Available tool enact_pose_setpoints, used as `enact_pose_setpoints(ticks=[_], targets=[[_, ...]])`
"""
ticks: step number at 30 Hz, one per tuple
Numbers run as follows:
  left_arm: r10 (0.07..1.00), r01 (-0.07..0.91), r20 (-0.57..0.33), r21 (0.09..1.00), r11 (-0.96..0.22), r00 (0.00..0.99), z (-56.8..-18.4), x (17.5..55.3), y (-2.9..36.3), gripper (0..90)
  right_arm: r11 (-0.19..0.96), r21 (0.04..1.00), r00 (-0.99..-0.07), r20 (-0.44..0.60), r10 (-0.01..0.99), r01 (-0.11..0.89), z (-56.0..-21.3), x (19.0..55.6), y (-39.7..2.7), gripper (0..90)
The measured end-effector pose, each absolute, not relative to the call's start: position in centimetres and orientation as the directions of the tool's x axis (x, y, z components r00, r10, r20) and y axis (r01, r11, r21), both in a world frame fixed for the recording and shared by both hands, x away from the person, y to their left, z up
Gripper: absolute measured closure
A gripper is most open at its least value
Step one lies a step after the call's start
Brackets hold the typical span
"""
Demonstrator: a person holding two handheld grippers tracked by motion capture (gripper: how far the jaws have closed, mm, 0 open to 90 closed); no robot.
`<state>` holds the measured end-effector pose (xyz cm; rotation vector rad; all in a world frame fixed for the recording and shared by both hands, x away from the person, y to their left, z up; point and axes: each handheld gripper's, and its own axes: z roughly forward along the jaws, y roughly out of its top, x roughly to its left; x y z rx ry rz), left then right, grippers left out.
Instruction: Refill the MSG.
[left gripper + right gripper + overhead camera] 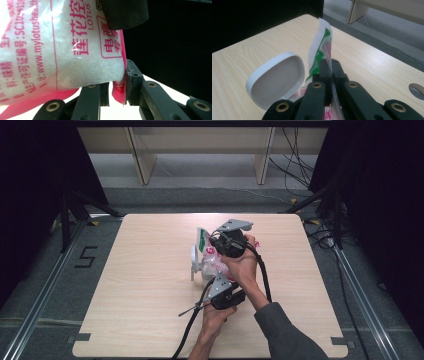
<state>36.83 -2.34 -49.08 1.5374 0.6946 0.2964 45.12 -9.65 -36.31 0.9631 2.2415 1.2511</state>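
So I've got the bag (209,257) of white granules lifted over the middle of the table (150,320), both grippers on it. Right gripper (329,65) is clamped tight on the bag's green-and-white top edge, up around 12 o'clock from the bag. Left gripper (119,82) pinches the pink bottom seam from about 6 o'clock. A white lid (275,80) stands tilted just beside the bag at 9 o'clock.

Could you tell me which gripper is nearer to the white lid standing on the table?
Right. The right gripper grips the bag's top edge right beside the white lid; the left gripper grips the bag's lower corner, farther off.
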Motion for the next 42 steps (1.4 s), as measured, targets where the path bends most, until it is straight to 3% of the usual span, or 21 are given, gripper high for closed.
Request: enact_pose_setpoints(ticks=[13,15,19,37,39,40,42], targets=[[0.583,0.243,-0.238,0.967,0.071,0.777,-49.07,36.89,-2.28,76.0,0.35,0.859,-0.684,0.002,0.729,0.375,-36.3,45.1,-9.57,90.0],[0.586,0.24,-0.212,0.97,0.03,0.782,-49.12,36.88,-2.13,75.9,0.376,0.845,-0.688,-0.014,0.726,0.38,-36.35,45.06,-9.49,90.0],[0.585,0.245,-0.24,0.967,0.071,0.775,-49.07,36.84,-2.29,75.9,0.392,0.849,-0.693,-0.044,0.72,0.354,-36.3,45.24,-9.57,90.0],[0.585,0.245,-0.242,0.967,0.076,0.774,-49.02,36.82,-2.31,75.9,0.376,0.845,-0.688,-0.014,0.726,0.38,-36.38,44.94,-9.31,90.0],[0.588,0.233,-0.202,0.972,0.023,0.783,-49.07,36.92,-2.0,75.9,0.376,0.848,-0.691,-0.016,0.723,0.374,-36.28,45.01,-9.45,90.0],[0.584,0.247,-0.242,0.966,0.073,0.775,-49.07,36.85,-2.32,76.0,0.37,0.853,-0.685,-0.02,0.728,0.369,-36.42,45.04,-9.37,90.0],[0.589,0.24,-0.214,0.97,0.035,0.779,-49.03,36.91,-2.12,75.9,0.385,0.843,-0.689,-0.024,0.724,0.375,-36.46,45.0,-9.29,90.0]])
